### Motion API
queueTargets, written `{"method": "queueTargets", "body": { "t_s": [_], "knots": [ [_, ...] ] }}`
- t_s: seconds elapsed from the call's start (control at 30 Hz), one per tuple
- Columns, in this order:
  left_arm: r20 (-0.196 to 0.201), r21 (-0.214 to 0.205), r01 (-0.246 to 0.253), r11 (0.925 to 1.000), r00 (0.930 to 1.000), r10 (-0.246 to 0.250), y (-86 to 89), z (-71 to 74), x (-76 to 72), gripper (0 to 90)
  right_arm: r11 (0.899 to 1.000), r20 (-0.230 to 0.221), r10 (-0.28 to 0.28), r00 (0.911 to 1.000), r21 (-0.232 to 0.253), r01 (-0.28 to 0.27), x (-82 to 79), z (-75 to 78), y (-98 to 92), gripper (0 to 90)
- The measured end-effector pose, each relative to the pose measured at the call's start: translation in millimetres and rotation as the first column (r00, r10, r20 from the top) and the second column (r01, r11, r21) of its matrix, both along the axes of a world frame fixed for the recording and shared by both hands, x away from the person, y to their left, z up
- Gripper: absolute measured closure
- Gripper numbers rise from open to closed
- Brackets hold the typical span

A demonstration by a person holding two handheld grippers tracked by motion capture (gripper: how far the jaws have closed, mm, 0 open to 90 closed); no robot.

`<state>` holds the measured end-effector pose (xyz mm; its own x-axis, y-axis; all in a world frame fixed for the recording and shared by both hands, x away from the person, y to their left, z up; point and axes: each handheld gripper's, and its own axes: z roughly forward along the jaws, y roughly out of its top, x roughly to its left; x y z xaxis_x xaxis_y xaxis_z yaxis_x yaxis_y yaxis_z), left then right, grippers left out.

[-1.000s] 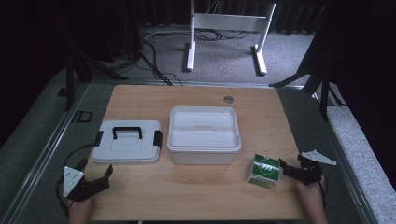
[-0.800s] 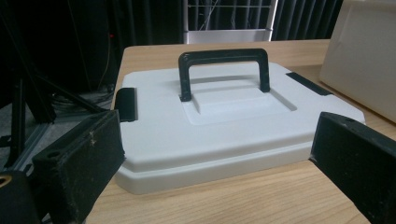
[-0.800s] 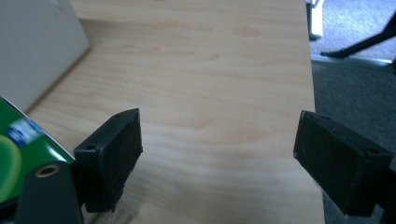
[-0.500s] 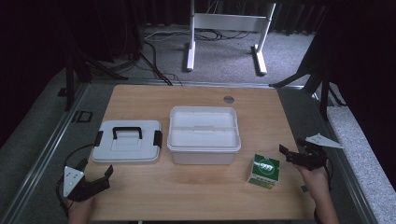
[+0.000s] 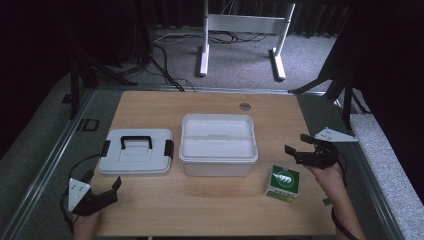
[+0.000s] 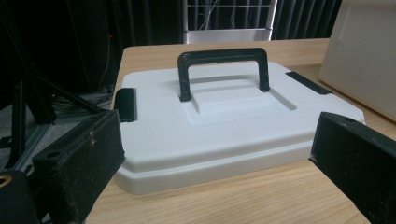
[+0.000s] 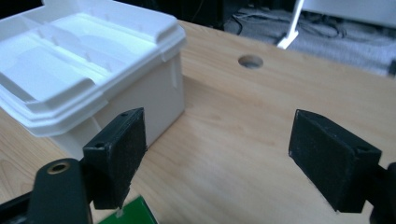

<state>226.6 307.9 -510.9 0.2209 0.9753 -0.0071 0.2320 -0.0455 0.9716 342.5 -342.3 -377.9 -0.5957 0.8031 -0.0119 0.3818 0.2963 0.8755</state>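
Note:
A white lidless storage box (image 5: pixel 218 145) stands mid-table, its inner tray showing in the right gripper view (image 7: pixel 84 70). Left of it lies the grey lid (image 5: pixel 135 151) with a black handle (image 6: pixel 224 70). A small green carton (image 5: pixel 283 183) stands at the front right. My right gripper (image 5: pixel 297 143) hovers open above the table, right of the box and behind the carton. Its jaws have just been closing slightly, with nothing between them (image 7: pixel 224 149). My left gripper (image 5: pixel 101 179) rests open near the front left corner and faces the lid's front edge (image 6: pixel 219 154).
A round cable hole (image 5: pixel 244 106) sits in the table near its far edge. A white metal stand (image 5: pixel 240 35) and cables are on the floor beyond. Bare wood lies between the box and the right table edge (image 7: pixel 261 116).
My right gripper has lifted off the table beside the green carton and moved away from the person. The carton stays put. The left gripper has not moved.

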Motion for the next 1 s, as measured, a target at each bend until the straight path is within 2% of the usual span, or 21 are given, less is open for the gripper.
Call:
{"method": "queueTargets", "body": {
  "t_s": [0.03,0.07,0.13,0.17,0.27,0.3,0.4,0.43,0.47,0.63,0.67,0.73,0.77,0.8,0.87,0.9,0.97,1.0],
  "knots": [
    [0.001,0.0,0.002,1.0,1.0,-0.002,0.0,0.0,0.0,2.3,0.999,0.011,0.03,0.9995,-0.026,-0.03,2.8,6.7,9.8,18.6],
    [0.001,-0.001,0.001,1.0,1.0,-0.001,0.0,0.0,-0.1,2.3,0.998,0.006,0.056,0.9984,-0.026,-0.056,4.4,9.4,13.4,18.6],
    [0.001,-0.002,0.004,1.0,1.0,-0.004,0.1,0.0,0.0,2.4,0.995,0.012,0.09,0.9959,-0.049,-0.089,6.7,14.7,21.4,18.5],
    [0.001,-0.002,0.004,1.0,1.0,-0.004,0.1,0.0,0.0,2.3,0.995,0.012,0.09,0.9959,-0.049,-0.089,6.7,14.7,21.4,18.5],
    [0.0,-0.001,0.006,1.0,1.0,-0.006,-0.1,0.0,0.1,2.3,0.985,0.009,0.164,0.9864,-0.063,-0.163,10.9,25.0,33.6,18.6],
    [0.001,-0.001,0.006,1.0,1.0,-0.006,-0.1,0.0,0.0,2.3,0.983,0.019,0.168,0.9855,-0.077,-0.167,11.8,27.6,36.8,18.6],
    [0.0,-0.001,0.008,1.0,1.0,-0.008,-0.1,0.0,0.1,2.3,0.975,0.011,0.209,0.9778,-0.082,-0.208,14.4,32.3,43.2,18.6],
    [0.001,-0.002,0.009,1.0,1.0,-0.009,0.0,0.0,0.1,2.3,0.975,0.011,0.209,0.9778,-0.082,-0.208,14.4,32.3,43.2,18.5],
    [0.0,-0.003,0.009,1.0,1.0,-0.009,0.0,0.0,0.1,2.3,0.964,-0.001,0.246,0.9692,-0.099,-0.245,18.1,37.1,51.7,18.6],
    [-0.005,-0.005,0.018,0.9998,0.9998,-0.018,0.3,0.1,0.7,2.3,0.94,-0.028,0.31,0.9504,-0.141,-0.311,24.5,44.2,69.7,18.6],
    [-0.004,-0.006,0.017,0.9998,0.9998,-0.017,0.3,0.1,0.6,2.3,0.936,-0.026,0.317,0.9482,-0.155,-0.317,25.3,45.5,73.2,18.6],
    [-0.005,-0.006,0.019,0.9998,0.9998,-0.019,0.4,0.1,0.7,2.4,0.924,-0.044,0.346,0.9372,-0.16,-0.348,27.3,47.7,79.6,18.6],
    [-0.004,-0.006,0.019,0.9998,0.9998,-0.019,0.3,0.1,0.6,2.3,0.92,-0.045,0.35,0.9358,-0.174,-0.352,28.0,48.6,83.0,18.6],
    [-0.005,-0.006,0.019,0.9998,0.9998,-0.019,0.4,0.1,0.6,2.3,0.912,-0.059,0.365,0.9293,-0.181,-0.369,29.2,49.3,86.4,18.6],
    [-0.004,-0.006,0.019,0.9998,0.9998,-0.019,0.3,0.1,0.6,2.3,0.901,-0.07,0.38,0.9222,-0.198,-0.387,31.2,50.4,92.6,18.6],
    [-0.004,-0.006,0.02,0.9998,0.9998,-0.02,0.3,0.0,0.6,2.4,0.891,-0.085,0.398,0.9134,-0.202,-0.407,32.7,50.7,95.4,18.6],
    [-0.004,-0.005,0.02,0.9998,0.9998,-0.02,0.2,0.1,0.6,2.3,0.882,-0.097,0.409,0.9072,-0.214,-0.421,34.9,51.2,100.8,18.6],
    [-0.006,-0.007,0.024,0.9997,0.9997,-0.024,0.3,0.1,0.8,2.3,0.873,-0.109,0.421,0.9004,-0.219,-0.435,36.4,51.3,103.4,18.7]
  ]
}}
